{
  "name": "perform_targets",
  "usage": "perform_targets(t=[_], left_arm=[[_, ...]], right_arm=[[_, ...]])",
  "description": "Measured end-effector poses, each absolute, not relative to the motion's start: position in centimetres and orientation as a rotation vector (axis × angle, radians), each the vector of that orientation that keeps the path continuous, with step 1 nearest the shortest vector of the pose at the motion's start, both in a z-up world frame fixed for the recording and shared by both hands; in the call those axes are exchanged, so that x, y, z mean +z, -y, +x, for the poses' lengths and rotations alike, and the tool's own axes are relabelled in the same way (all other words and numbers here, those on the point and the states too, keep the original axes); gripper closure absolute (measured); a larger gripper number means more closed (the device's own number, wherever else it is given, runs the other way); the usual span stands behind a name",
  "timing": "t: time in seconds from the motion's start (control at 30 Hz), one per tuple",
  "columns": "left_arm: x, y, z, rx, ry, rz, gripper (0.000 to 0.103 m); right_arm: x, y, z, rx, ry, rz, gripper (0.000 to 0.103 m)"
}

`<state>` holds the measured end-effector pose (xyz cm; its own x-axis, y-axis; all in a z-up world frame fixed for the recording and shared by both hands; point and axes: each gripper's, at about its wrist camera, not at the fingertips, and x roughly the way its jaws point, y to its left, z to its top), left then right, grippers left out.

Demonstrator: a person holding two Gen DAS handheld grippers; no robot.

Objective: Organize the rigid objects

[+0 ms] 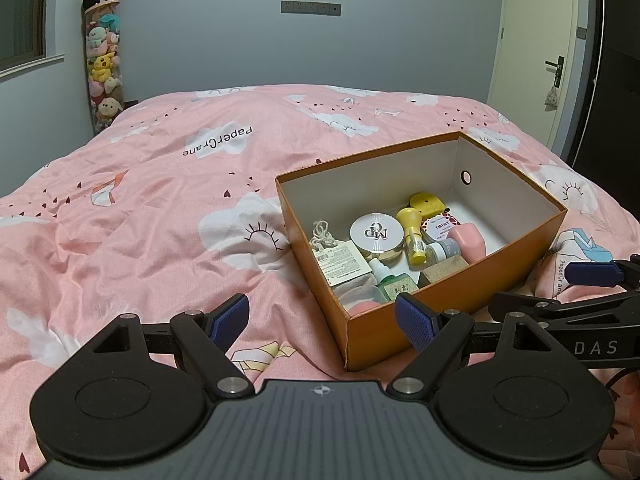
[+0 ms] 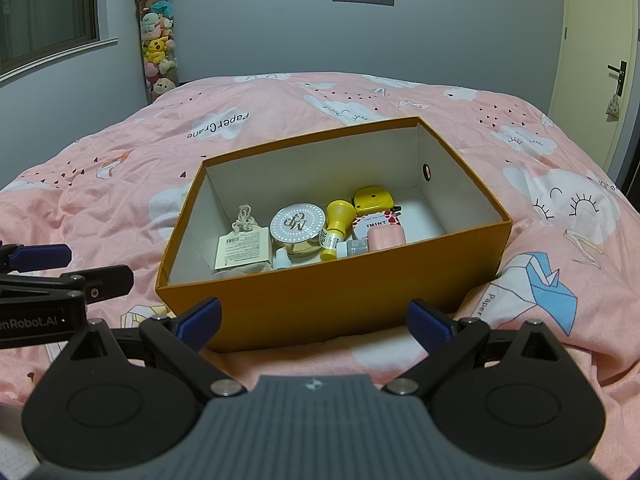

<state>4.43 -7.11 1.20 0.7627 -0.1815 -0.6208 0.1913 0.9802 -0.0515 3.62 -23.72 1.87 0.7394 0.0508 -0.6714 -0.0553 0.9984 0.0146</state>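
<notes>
The orange box (image 2: pixel 332 292) sat on the bed's pink duvet (image 2: pixel 120 200), lid off, with the small items gathered toward its left and middle: a round white compact (image 2: pixel 297 226), a yellow bottle (image 2: pixel 338 228) just right of it, a yellow tape measure (image 2: pixel 372 202) behind, a pink case (image 2: pixel 386 239) against a round tin (image 2: pixel 376 224), a paper tag with a knotted cord (image 2: pixel 242 250) at the left, and a small dropper bottle (image 2: pixel 282 259) near the front wall. The right end of the box floor lay bare. Your right tool (image 2: pixel 314 320) hung just before the box's near wall, released, holding nothing. Your left tool (image 1: pixel 322 320) sat at the box's near corner, likewise spread wide and unloaded. Far behind, a clear tube of plush toys (image 1: pixel 103 60) stood in the corner by the wall.
</notes>
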Motion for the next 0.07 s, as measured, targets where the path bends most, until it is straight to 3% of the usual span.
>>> perform_targets(t=[0.07], left_arm=[[1.21,7.11,4.43,-0.201,-0.674,0.015,0.006]], right_arm=[[1.88,23.73,3.63,0.059,-0.736,-0.007,0.006]])
